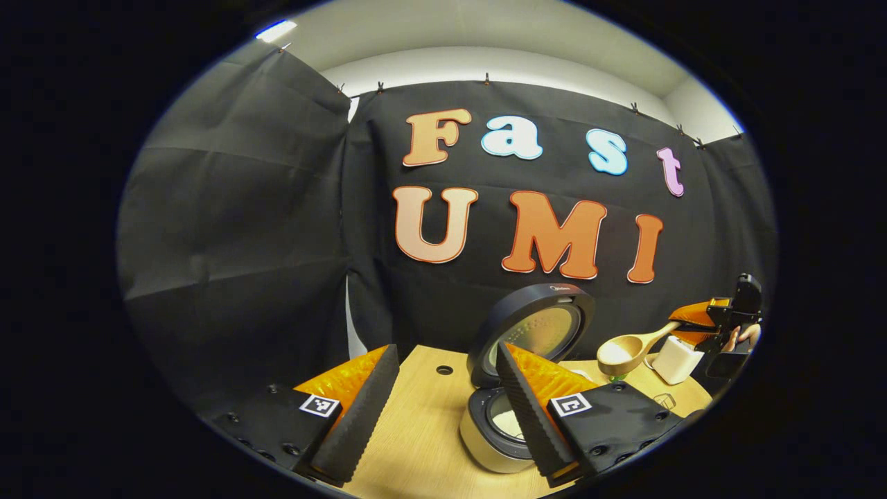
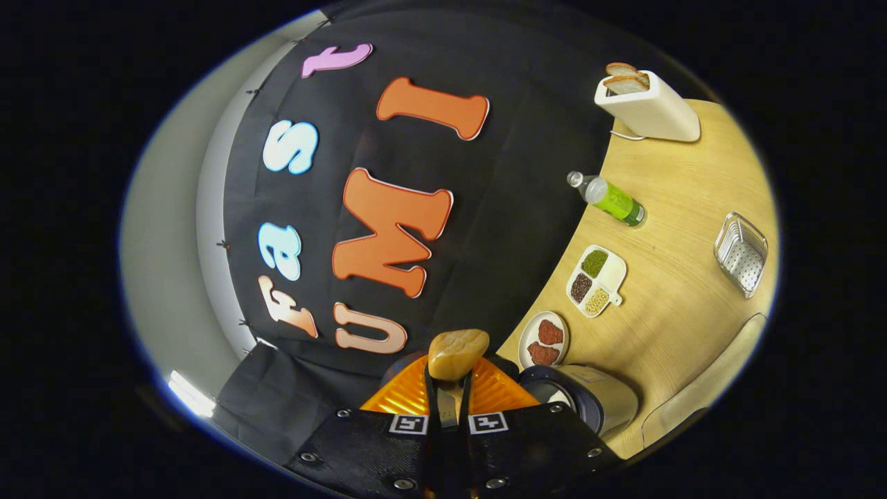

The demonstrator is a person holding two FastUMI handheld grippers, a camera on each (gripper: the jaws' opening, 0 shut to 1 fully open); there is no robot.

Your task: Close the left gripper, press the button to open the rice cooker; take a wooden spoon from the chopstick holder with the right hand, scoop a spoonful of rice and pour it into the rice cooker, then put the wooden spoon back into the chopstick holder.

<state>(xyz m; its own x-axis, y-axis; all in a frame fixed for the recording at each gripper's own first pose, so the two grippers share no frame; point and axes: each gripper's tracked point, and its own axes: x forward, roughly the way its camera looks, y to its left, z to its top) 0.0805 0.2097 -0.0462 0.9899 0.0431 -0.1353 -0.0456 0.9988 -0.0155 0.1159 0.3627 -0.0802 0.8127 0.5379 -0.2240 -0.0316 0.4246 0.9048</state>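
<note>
Wooden spoon (image 2: 457, 353) in right hand-held gripper (image 2: 448, 405)

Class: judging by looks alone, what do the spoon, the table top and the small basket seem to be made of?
Spoon: pale wood with a smooth matt finish; the bowl shows faint grain.
Table top: light wood or wood-look laminate, since long straight grain lines run across it; which one is unclear.
Basket: probably shiny metal, silvery with a perforated base and thin wire sides.
</note>
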